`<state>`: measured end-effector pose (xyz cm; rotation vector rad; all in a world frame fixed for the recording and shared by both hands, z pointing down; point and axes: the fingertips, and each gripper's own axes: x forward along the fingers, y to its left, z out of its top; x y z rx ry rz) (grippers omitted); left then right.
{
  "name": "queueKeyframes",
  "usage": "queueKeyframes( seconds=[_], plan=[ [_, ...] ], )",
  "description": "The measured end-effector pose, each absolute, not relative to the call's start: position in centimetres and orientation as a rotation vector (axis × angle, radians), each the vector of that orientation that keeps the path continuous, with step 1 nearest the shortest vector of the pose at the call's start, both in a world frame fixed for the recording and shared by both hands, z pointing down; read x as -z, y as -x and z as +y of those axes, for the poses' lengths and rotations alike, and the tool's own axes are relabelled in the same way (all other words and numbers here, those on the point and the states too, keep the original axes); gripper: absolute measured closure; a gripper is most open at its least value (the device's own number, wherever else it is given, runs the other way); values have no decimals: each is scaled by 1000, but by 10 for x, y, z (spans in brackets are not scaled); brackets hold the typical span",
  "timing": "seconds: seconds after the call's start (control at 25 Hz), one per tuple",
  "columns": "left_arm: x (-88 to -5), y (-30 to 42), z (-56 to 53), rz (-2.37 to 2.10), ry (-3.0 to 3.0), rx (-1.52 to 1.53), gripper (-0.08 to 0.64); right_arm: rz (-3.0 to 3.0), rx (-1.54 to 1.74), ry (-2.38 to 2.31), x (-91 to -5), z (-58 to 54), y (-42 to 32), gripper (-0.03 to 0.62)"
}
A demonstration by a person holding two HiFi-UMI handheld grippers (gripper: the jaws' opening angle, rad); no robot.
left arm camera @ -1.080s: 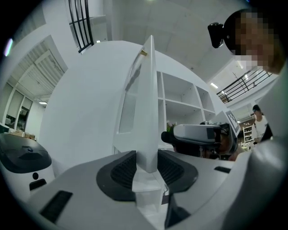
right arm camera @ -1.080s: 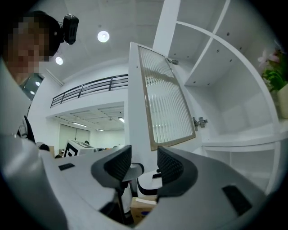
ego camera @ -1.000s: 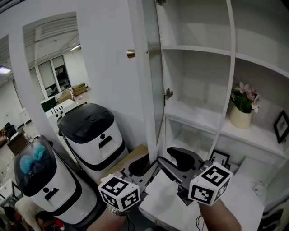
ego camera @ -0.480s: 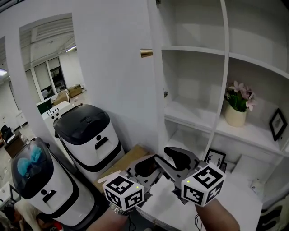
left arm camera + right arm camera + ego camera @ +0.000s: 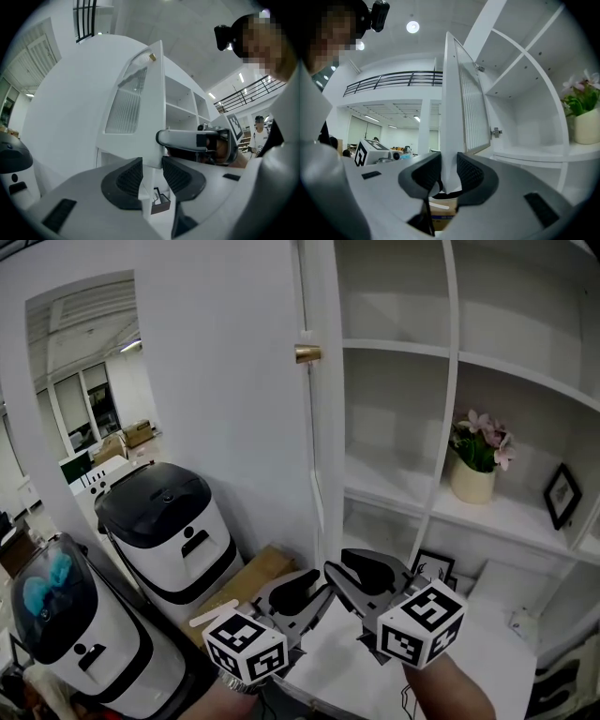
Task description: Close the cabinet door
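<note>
door (image 5: 133, 145): prob stiff, light, glass insert, swings easy | hold: free edge well below knob (image 5: 307, 353) | L gripper (image 5: 152, 176) + R gripper (image 5: 449, 176): jaws just closing, clamped on door

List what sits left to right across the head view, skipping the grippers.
blue-topped white machine → black-lidded white bin → cardboard box → cabinet door → flower pot → framed picture
</note>
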<state>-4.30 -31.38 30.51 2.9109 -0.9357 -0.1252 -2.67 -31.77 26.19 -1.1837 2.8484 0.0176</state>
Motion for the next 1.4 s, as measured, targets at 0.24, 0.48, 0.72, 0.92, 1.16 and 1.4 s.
queueKeyframes(
  seconds=[0.24,0.48,0.72,0.92,1.16,1.4],
  plan=[
    [-307,51,-316,-938,-2886,168,482,2803,-36,1307,-264,-323,-3,508],
    [-308,41,-316,-878,-2886,171,537,2742,-4,1396,-264,-330,-30,518],
    [-316,27,-320,-791,-2877,159,554,2684,8,1469,-265,-337,-54,528],
    [-321,13,-324,-689,-2873,152,554,2639,2,1539,-265,-345,-73,532],
    [-323,2,-330,-600,-2890,140,555,2590,-2,1610,-265,-352,-84,531],
    [-323,-8,-335,-546,-2906,123,555,2525,-2,1707,-266,-363,-105,517]
  ],
)
